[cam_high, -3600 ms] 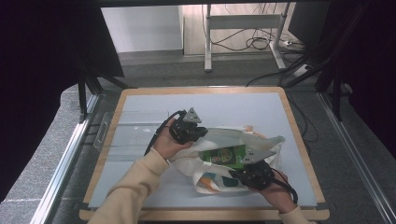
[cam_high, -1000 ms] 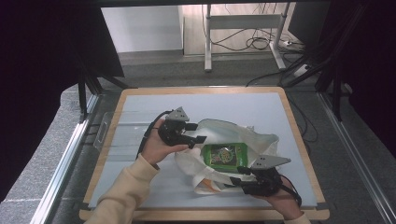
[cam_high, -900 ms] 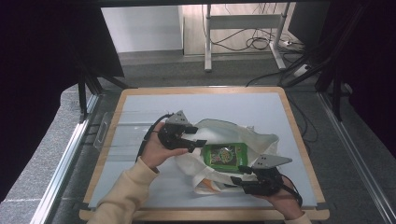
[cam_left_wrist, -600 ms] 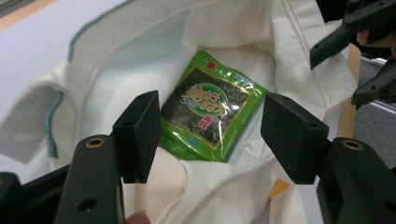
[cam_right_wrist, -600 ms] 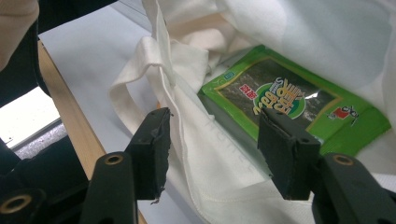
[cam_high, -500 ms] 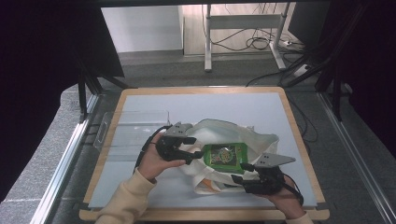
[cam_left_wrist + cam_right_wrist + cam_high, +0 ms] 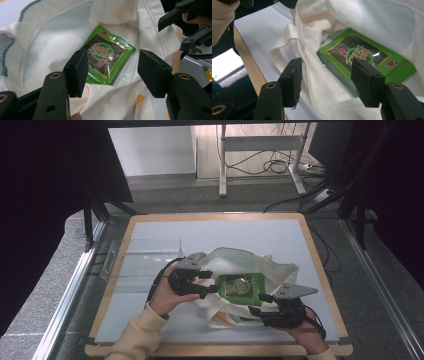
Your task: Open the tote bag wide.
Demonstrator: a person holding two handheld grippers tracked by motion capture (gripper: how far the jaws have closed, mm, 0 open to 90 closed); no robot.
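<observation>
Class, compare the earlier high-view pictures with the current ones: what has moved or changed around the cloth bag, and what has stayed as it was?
The left gripper has come down and toward the person at the cloth bag; its jaws have just been closing a little, with nothing pinched between them. The right gripper kept its place at the bag's near edge, its jaws opening, astride a fold of cloth. The green packet lies in the bag as before.

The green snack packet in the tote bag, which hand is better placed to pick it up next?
Probably the left. The left tongs are open and point straight at the green snack packet, framing it. The right tongs straddle the tote bag edge instead.
</observation>
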